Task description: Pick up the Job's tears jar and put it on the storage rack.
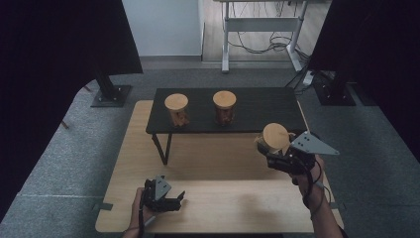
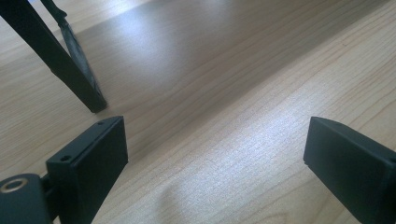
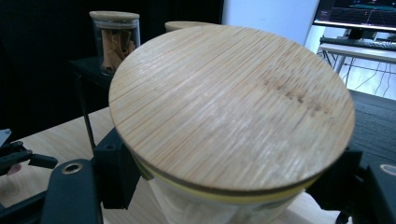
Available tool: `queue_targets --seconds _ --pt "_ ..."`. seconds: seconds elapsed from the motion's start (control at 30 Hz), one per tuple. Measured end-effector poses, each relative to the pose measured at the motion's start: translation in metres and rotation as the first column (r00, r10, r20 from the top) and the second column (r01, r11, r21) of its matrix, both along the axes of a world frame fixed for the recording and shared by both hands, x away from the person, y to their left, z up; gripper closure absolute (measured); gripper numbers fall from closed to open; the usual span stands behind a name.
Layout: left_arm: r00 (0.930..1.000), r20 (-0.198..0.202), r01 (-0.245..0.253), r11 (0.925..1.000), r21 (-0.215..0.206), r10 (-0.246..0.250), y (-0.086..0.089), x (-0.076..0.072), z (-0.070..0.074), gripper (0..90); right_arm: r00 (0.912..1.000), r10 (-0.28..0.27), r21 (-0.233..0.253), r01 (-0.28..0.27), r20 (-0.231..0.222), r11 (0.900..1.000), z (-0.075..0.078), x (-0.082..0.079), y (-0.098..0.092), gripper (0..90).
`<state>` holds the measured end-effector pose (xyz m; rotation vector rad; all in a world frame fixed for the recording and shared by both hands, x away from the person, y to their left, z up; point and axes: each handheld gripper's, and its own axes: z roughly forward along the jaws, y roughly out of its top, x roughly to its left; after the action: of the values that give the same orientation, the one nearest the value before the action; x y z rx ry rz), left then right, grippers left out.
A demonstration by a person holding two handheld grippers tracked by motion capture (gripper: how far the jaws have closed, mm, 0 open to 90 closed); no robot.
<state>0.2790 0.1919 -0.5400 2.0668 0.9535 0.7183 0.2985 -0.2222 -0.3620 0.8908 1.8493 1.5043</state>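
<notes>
A wooden-lidded jar [image 1: 275, 137] is pinched between the jaws of the right gripper [image 1: 271, 154] above the table [image 1: 218, 163] near its right edge. The left gripper [image 1: 171, 202], jaws spread, is held near the front edge.

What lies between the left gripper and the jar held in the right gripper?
Bare wooden tabletop in the high view, between left gripper and jar; right gripper grips it.
</notes>
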Motion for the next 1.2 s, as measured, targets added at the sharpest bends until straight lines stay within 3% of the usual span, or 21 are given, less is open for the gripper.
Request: queue_targets --seconds 1.2 --pt "1.0000 0.003 0.000 1.0000 0.000 0.000 0.002 0.000 0.001 6.0 0.9989 -0.044 -0.016 0.044 0.014 0.999 0.018 0.026 -0.006 25.2"
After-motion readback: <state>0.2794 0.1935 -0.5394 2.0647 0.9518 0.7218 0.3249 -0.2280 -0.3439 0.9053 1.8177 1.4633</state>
